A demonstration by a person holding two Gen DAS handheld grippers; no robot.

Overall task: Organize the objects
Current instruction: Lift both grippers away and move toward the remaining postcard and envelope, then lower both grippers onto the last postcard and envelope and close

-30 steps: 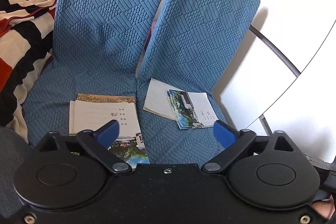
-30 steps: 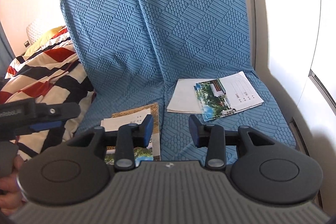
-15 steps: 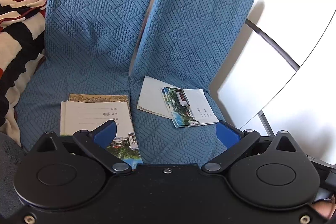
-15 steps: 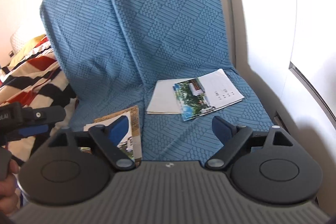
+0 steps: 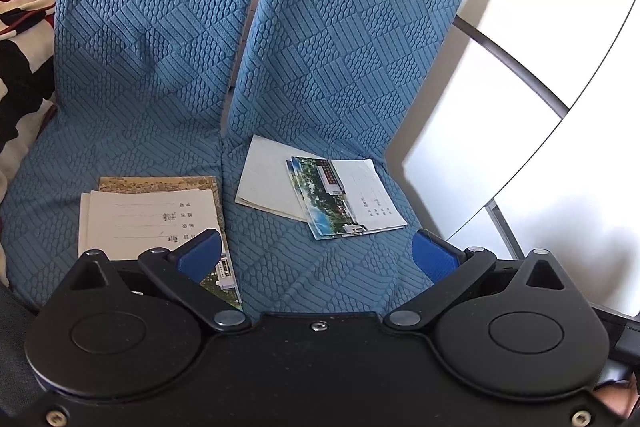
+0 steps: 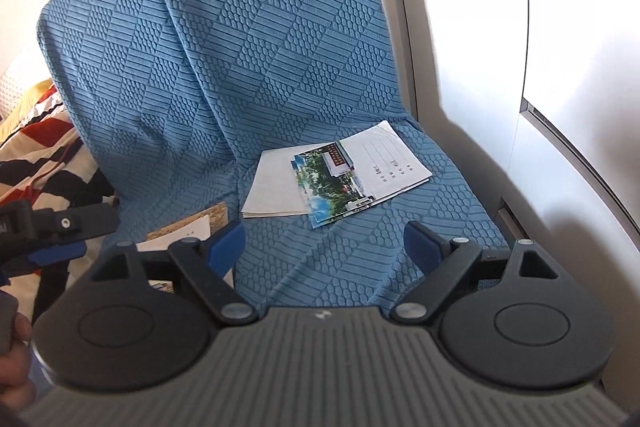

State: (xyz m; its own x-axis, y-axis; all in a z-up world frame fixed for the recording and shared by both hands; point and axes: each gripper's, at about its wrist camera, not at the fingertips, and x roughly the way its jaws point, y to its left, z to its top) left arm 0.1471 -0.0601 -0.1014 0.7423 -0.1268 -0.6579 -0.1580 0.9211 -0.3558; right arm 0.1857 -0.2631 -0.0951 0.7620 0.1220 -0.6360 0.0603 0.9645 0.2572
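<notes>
Two blue quilted seats stand side by side. On the right seat (image 5: 320,267) lies a small pile of booklets (image 5: 344,199), a photo-cover one on top of plain white ones; it also shows in the right wrist view (image 6: 340,179). On the left seat lies a second pile (image 5: 148,219), a white lined booklet over a tan-edged one, partly hidden by my left finger; its corner shows in the right wrist view (image 6: 188,231). My left gripper (image 5: 316,255) is open and empty above the seat fronts. My right gripper (image 6: 324,247) is open and empty, short of the right pile.
A striped red, black and cream blanket (image 5: 20,27) lies left of the seats. A white wall with a grey rail (image 5: 512,63) stands to the right. The left gripper's body (image 6: 52,235) shows at the left edge of the right wrist view.
My right gripper has opened from nearly shut to wide and moved closer to the right seat. My left gripper stayed open and shifted slightly right and closer.
</notes>
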